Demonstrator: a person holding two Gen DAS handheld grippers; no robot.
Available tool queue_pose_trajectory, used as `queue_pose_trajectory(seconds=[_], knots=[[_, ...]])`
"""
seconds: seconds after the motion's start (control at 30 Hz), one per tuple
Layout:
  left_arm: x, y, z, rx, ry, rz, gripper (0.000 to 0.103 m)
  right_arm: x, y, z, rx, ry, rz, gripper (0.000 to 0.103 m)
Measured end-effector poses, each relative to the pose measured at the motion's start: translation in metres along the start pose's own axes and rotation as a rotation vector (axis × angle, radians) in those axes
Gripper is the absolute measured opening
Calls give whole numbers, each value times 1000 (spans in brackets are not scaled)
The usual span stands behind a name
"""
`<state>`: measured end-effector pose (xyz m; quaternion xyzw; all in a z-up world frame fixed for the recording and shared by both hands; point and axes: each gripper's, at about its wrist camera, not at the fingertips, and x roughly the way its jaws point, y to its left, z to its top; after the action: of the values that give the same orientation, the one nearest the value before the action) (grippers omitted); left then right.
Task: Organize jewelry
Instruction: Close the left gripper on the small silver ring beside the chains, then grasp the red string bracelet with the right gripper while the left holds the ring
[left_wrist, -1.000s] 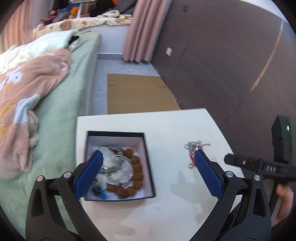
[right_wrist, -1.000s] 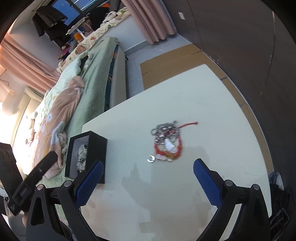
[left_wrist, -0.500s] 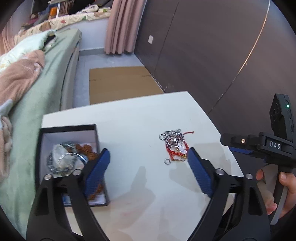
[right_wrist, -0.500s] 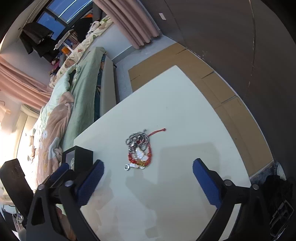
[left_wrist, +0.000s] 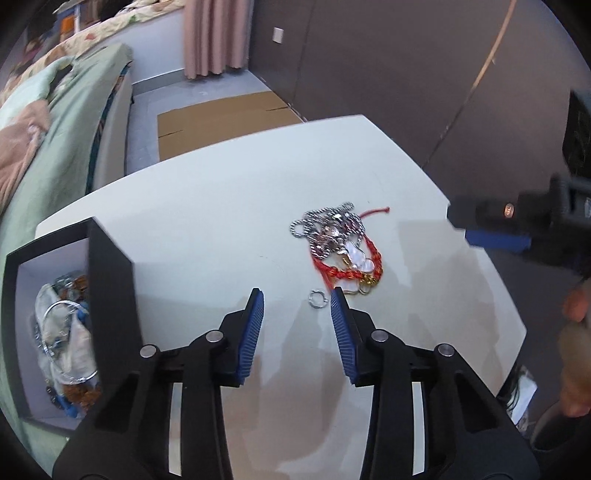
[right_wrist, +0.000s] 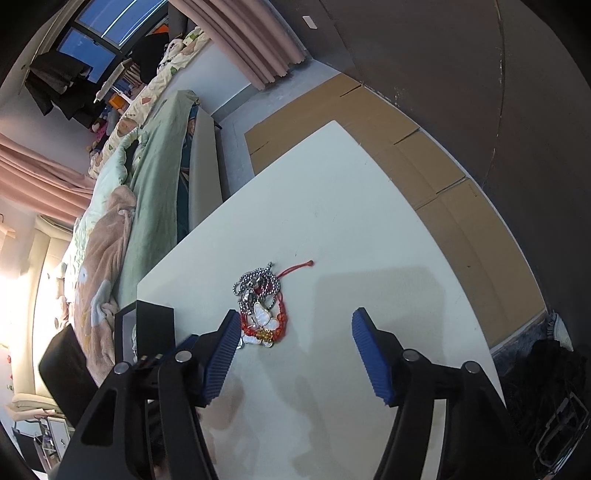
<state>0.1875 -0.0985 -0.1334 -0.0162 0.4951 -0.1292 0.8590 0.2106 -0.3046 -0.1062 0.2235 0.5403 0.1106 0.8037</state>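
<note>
The small silver ring (left_wrist: 318, 298) lies loose on the white bench (left_wrist: 221, 206), lower centre of the left wrist frame, just ahead of the left claw (left_wrist: 297, 305). That claw is partly open and holds nothing. The jewelry tangle (left_wrist: 341, 245) of silver chain and red cord sits just beyond the ring.

Risk: a thin ring flat on a hard top may skid or flip out as the pads (left_wrist: 255, 325) close. It may also catch the tangle's nearest strand, though their separation is hard to judge here.

The right claw (right_wrist: 291, 356) stands wide open and empty, lower centre of its frame. The black box (left_wrist: 70, 321), already holding pieces, sits at left. A bed (right_wrist: 147, 177) and brown cardboard (right_wrist: 424, 147) on the floor lie beyond.
</note>
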Motion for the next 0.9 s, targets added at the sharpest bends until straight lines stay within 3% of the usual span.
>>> queue_pose_trajectory(seconds=[0.33, 0.5, 0.9], knots=[[16, -15, -1, 57, 8, 35, 31, -1, -4, 3, 0, 1, -4, 62], [18, -23, 0, 84, 5, 36, 14, 5, -4, 1, -7, 11, -29, 62], [-4, 2, 4, -5, -22, -16, 13, 30, 16, -6, -79, 64, -57, 57]])
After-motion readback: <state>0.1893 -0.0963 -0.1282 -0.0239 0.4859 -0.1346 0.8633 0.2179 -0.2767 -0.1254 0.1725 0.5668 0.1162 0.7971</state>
